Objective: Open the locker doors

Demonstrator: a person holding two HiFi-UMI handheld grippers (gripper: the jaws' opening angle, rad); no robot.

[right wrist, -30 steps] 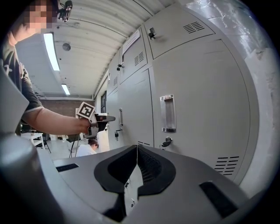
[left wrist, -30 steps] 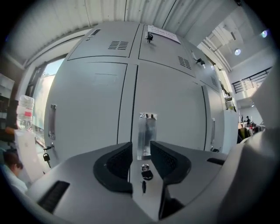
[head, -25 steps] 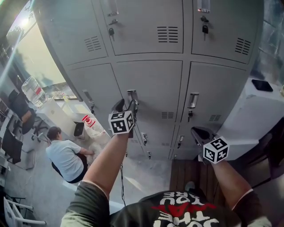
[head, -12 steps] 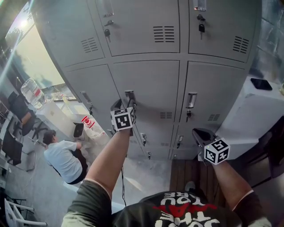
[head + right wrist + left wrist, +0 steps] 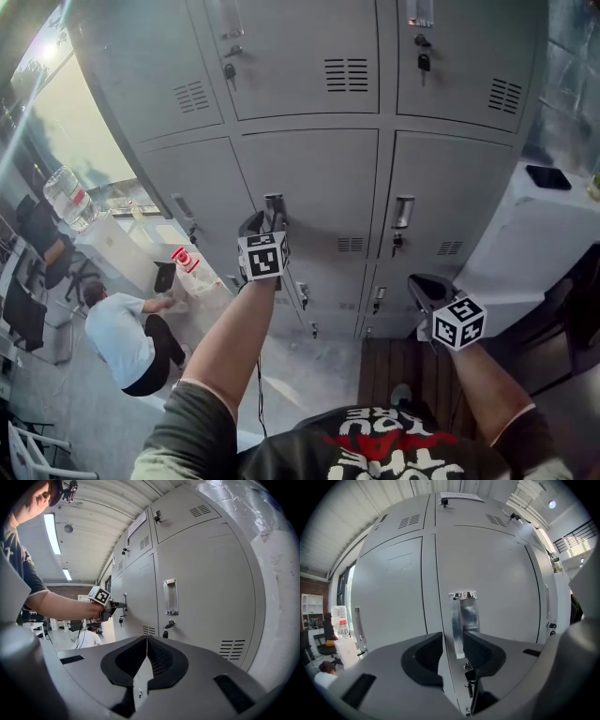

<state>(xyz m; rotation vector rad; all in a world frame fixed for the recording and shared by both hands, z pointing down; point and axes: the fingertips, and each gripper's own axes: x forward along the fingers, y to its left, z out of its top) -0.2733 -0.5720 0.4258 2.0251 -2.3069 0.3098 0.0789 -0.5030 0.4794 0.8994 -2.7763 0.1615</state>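
Far to the left of the left gripper (image 5: 267, 220), a person (image 5: 117, 337) in a white shirt crouches on the floor (image 5: 66, 412). A water bottle (image 5: 67, 192) stands beyond them.

The left gripper is held out roughly level against the middle locker door (image 5: 319, 178), one row below the top. Its jaws have just been closing and now stand part-way apart around that door's chrome handle (image 5: 458, 616). The handle's upright strip runs down between them, close against the right jaw. A sliver of grey door shows between the strip and the left jaw, so the pads do not pinch it. The door lies flush with its neighbours, closed.

To this gripper's right is the right-hand locker door (image 5: 455, 187), also closed. It has a second handle (image 5: 403, 212), and a key (image 5: 397, 244) hangs in the lock just below.

The right gripper (image 5: 427, 286) hangs lower and further right, well apart from the lockers. Its jaws are pressed together with nothing between them. The second handle sits ahead of it and a little above.
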